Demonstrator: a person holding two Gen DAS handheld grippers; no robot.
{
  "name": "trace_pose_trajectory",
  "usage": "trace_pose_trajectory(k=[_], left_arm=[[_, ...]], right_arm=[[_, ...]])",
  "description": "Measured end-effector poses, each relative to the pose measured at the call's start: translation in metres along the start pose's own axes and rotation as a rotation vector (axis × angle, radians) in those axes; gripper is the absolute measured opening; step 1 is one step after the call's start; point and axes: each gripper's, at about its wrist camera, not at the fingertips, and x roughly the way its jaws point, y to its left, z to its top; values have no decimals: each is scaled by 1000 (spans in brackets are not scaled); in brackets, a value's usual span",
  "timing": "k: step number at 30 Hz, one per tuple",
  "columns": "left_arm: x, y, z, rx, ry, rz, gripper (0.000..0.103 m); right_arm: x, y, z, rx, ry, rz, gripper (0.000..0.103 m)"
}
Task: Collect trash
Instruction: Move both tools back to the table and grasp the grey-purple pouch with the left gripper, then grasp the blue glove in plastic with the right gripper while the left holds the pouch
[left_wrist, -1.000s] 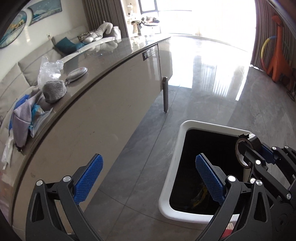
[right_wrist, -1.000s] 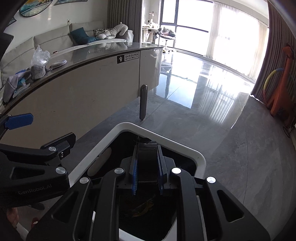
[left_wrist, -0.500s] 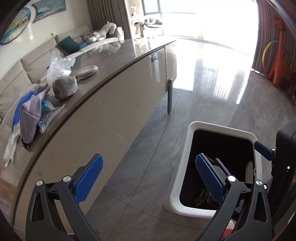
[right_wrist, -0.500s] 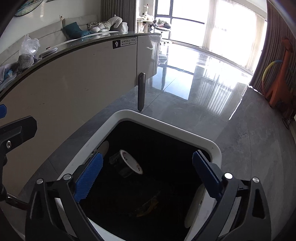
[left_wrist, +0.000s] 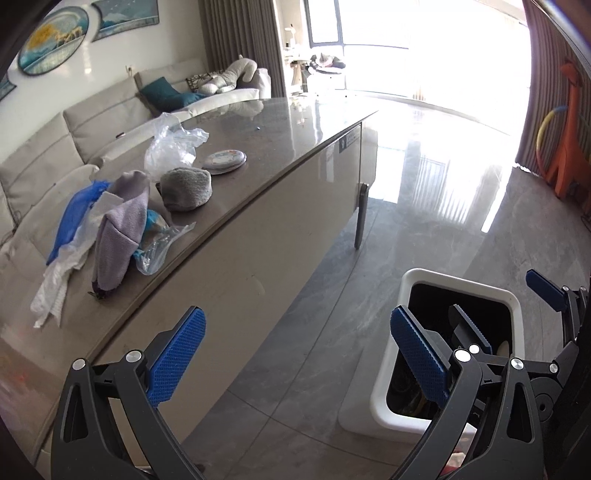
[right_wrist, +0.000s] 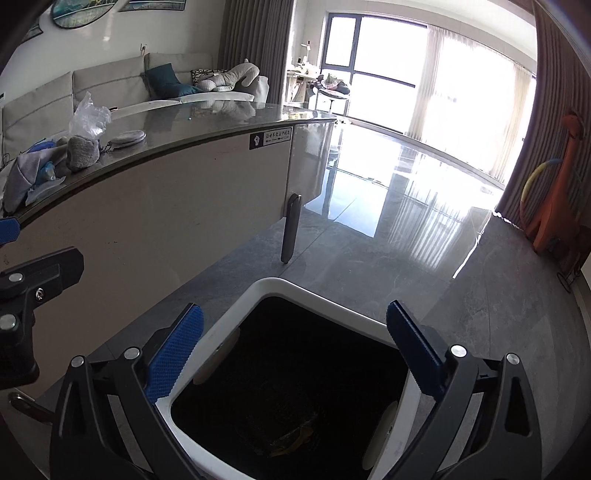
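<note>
A white trash bin with a black liner stands on the floor beside the table; it also shows in the left wrist view. My right gripper is open and empty above the bin. My left gripper is open and empty, left of the bin, near the table's side. On the table lie a clear plastic bag, a grey cloth ball, a round flat disc, a lilac cloth, blue plastic and white tissue.
A grey sofa with cushions runs behind the table. A table leg stands on the glossy floor. An orange giraffe toy stands at the right by the curtain. Bright windows are at the back.
My right gripper opened and dropped a roll of tape into the bin, then rose. My left gripper rose, bringing the tabletop trash into closer view.
</note>
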Motion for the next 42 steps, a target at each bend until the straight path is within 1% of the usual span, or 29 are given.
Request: trace_pose_trajectory(k=[4, 10, 12, 15, 19, 22, 26, 28, 31, 33, 34, 35, 36, 37, 38, 39, 42], left_arm=[[-8, 32, 3, -53, -17, 33, 98], [-22, 94, 12, -149, -42, 92, 98], [-24, 109, 14, -157, -50, 122, 98], [-22, 124, 20, -140, -51, 145, 98], [-17, 132, 30, -110, -75, 163, 98], [-7, 136, 45, -98, -81, 145, 98], [11, 131, 59, -64, -85, 157, 98], [22, 129, 63, -62, -73, 165, 98], [40, 127, 60, -57, -30, 212, 98], [51, 130, 54, -66, 5, 204, 98], [55, 134, 52, -91, 24, 163, 89], [54, 140, 49, -133, 26, 90, 62], [53, 146, 48, -179, 24, 31, 55], [50, 149, 47, -200, 17, 29, 50], [48, 150, 48, -198, -2, 25, 41], [44, 150, 49, -186, -13, 34, 38], [34, 149, 52, -145, -45, 41, 24]], right_arm=[[-14, 18, 16, -18, -54, 42, 98], [-30, 52, 39, -64, -122, 120, 98], [-35, 66, 49, -78, -140, 144, 98], [-40, 87, 60, -114, -169, 164, 98], [-42, 109, 75, -159, -200, 167, 98], [-39, 117, 86, -176, -215, 180, 99], [-31, 123, 98, -257, -241, 141, 98], [-24, 123, 102, -276, -241, 127, 98], [-14, 114, 101, -236, -221, 130, 98], [-8, 109, 101, -184, -200, 152, 98], [-5, 108, 102, -168, -191, 158, 98], [-4, 107, 103, -159, -188, 160, 98], [-4, 107, 104, -155, -191, 156, 98], [-4, 108, 103, -156, -195, 152, 98], [-5, 109, 103, -158, -199, 152, 98], [-6, 111, 102, -160, -201, 156, 98], [-9, 117, 101, -168, -203, 180, 98]])
